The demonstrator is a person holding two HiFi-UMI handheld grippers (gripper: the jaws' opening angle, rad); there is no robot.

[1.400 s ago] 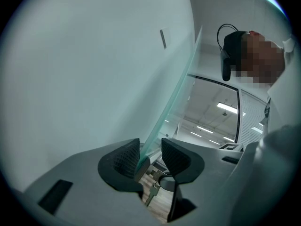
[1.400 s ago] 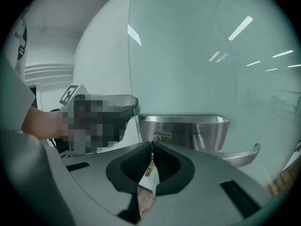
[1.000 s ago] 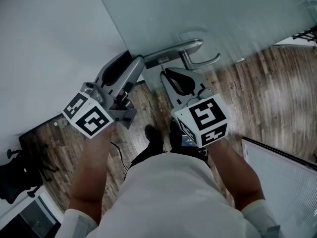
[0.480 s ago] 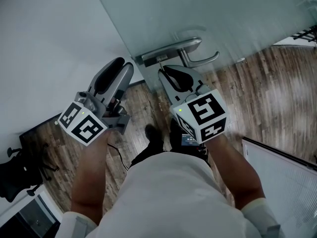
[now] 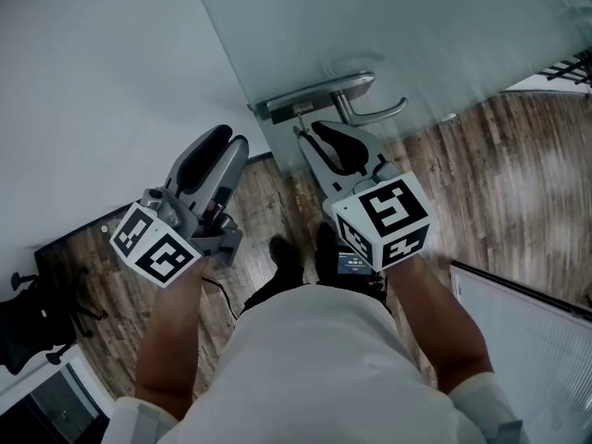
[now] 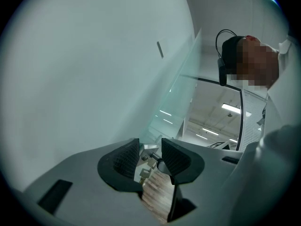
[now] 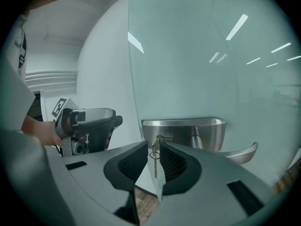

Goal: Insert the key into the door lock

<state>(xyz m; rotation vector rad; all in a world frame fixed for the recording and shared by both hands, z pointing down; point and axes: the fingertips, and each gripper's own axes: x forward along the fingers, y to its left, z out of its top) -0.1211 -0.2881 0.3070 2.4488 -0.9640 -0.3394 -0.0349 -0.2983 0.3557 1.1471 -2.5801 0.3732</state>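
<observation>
A brushed-metal lock plate point(image 5: 310, 97) with a lever handle point(image 5: 375, 114) sits on the glass door point(image 5: 416, 26). In the right gripper view a key point(image 7: 159, 140) is in the lock plate point(image 7: 183, 133), and a second key point(image 7: 155, 166) hangs from its ring. My right gripper point(image 7: 154, 147) is right below the lock, jaws a little apart, with the hanging key in line with the gap. In the head view, my right gripper point(image 5: 310, 132) reaches up to the plate. My left gripper point(image 5: 233, 139) is off to the left by the wall, open and empty point(image 6: 150, 152).
A white wall point(image 5: 92, 63) meets the glass door at the left. Below is a wood floor point(image 5: 499, 165). A black chair point(image 5: 28, 326) stands at the lower left and a white framed panel point(image 5: 527, 340) at the lower right.
My left gripper has drawn back from the lock plate, down and to the left. The right gripper has stayed under the lock, shifting only slightly.
</observation>
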